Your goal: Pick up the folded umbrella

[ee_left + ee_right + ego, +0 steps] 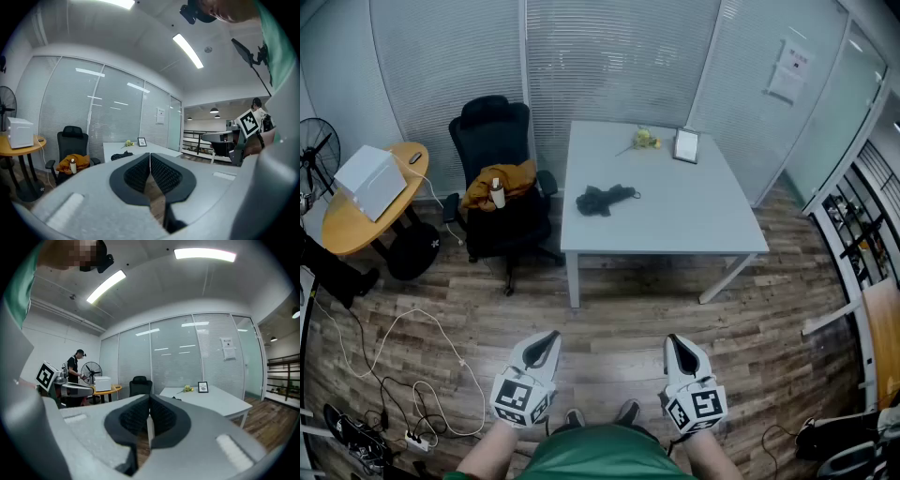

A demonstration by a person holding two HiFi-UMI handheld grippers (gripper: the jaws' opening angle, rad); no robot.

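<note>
Both grippers held low and near, over wood floor (pixel 609 309), well short of the table. L gripper (pixel 548 337): jaws together, tips meeting, nothing btwn them. R gripper (pixel 673 342): jaws likewise closed tight, empty. Both point roughly level toward the far wall.

Folded umbrella (pixel 602 199): black, lying flat on white table (pixel 675 220), left half of the top, approx mid-depth, near the left edge. Untouched, well apart from both grippers.

Other items on table, far side: small picture frame (pixel 686 145) standing upright; yellow flowers (pixel 645 140) just left of it.

Left of table: black office chair (pixel 492 131) w/ orange cloth (pixel 514 178) draped on seat, and a white bottle (pixel 497 192) upright against the cloth. Further left: round wooden table (pixel 337 225) carrying a white box (pixel 370 180); standing fan (pixel 314 155) at far-left edge.

Near left floor: loose white cable (pixel 394 333) running to a power strip (pixel 417 439).

R gripper view: another person (pixel 73 369) standing by the fan, far left.
</note>
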